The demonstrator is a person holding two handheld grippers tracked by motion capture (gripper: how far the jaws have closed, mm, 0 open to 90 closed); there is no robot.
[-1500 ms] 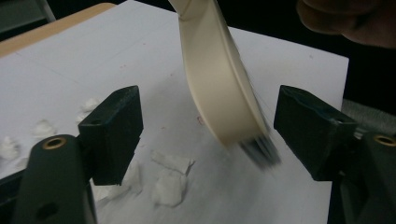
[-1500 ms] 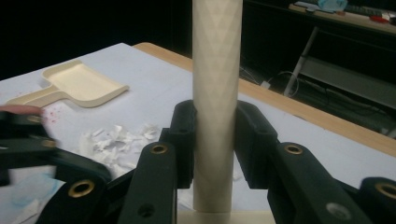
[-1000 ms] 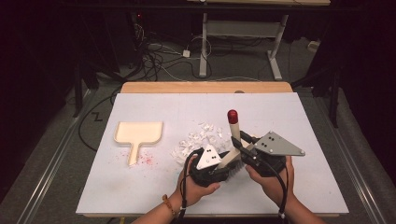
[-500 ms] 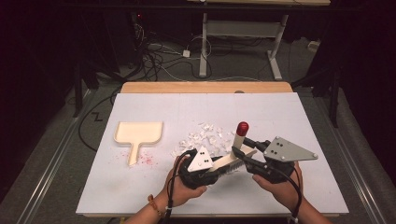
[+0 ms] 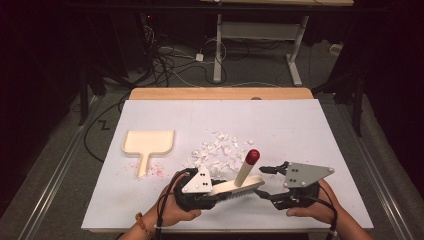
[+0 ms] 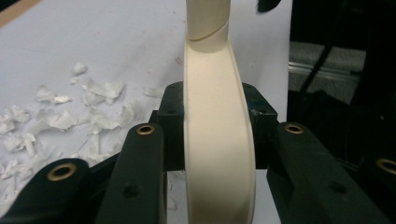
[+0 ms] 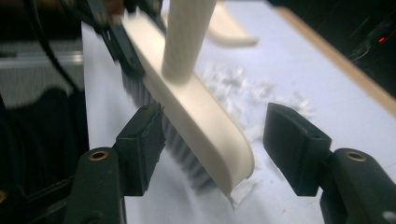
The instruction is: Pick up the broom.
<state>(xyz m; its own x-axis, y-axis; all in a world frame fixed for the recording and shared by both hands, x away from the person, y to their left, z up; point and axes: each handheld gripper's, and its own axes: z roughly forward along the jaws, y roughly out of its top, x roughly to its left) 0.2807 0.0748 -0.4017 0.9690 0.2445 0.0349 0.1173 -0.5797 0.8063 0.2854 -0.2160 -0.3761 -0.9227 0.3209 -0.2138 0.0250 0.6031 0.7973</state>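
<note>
A cream brush [image 5: 236, 187] with grey bristles and a red-tipped handle [image 5: 252, 156] hangs just above the white table's near edge. My left gripper [image 5: 216, 194] is shut on the brush's head, its pads pressed on both sides of the brush [image 6: 218, 140]. My right gripper [image 5: 264, 182] faces it from the right. Its jaws have just been opening and stand apart around the free end of the brush [image 7: 196, 107], with the pads [image 7: 144, 135] clear of it. White paper scraps [image 5: 220, 152] lie just beyond the brush.
A cream dustpan [image 5: 149, 142] lies at the left of the white table [image 5: 300, 130], with faint red specks by its handle. A wooden strip [image 5: 220, 93] runs along the far edge. Cables and desk legs stand on the floor behind.
My right gripper's jaws have parted from the brush and that hand has drawn right and lower. The left hand has carried the brush leftward and toward the near edge.
</note>
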